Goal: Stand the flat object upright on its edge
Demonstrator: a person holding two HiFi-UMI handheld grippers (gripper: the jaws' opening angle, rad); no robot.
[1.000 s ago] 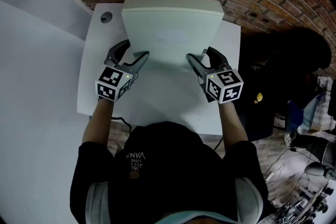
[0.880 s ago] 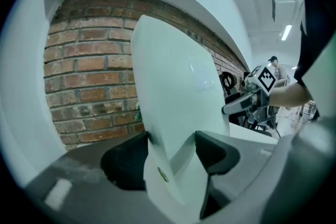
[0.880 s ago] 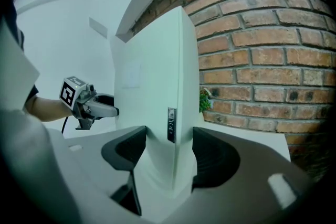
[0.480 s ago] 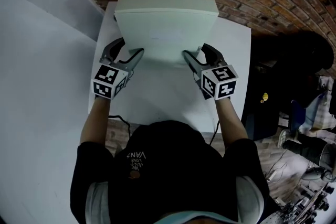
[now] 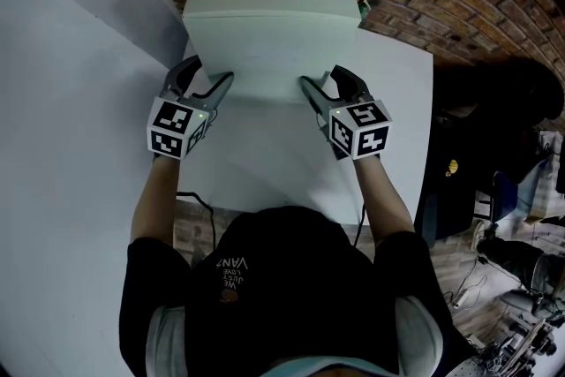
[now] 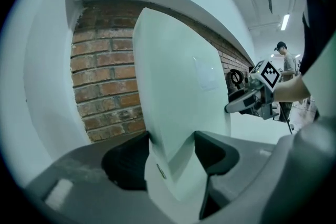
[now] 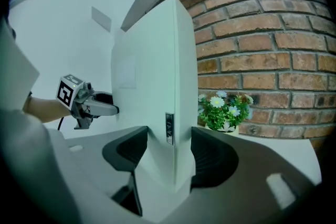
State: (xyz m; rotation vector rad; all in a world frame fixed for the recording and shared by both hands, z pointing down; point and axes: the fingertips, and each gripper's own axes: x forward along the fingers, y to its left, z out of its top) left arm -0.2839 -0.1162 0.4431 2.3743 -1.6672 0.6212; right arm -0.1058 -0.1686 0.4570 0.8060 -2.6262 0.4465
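Jaws of the left gripper [image 6: 173, 152] and right gripper [image 7: 168, 149] are pinching opposite side edges of the white panel [image 5: 269, 31], the right pair having just been closing tighter, with both forearms reaching forward.

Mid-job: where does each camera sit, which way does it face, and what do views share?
Head view: on the person's head, looking steeply down at the flat white rectangular panel over the white table; shows head, forearms, left gripper, right gripper.
Left gripper view: rides the left gripper, looking along jaws clamped on the panel toward the red brick wall.
Right gripper view: rides the right gripper, whose jaws have just been closing on the panel; potted white flowers behind.
Shared: each gripper view sees the panel and the opposite gripper.
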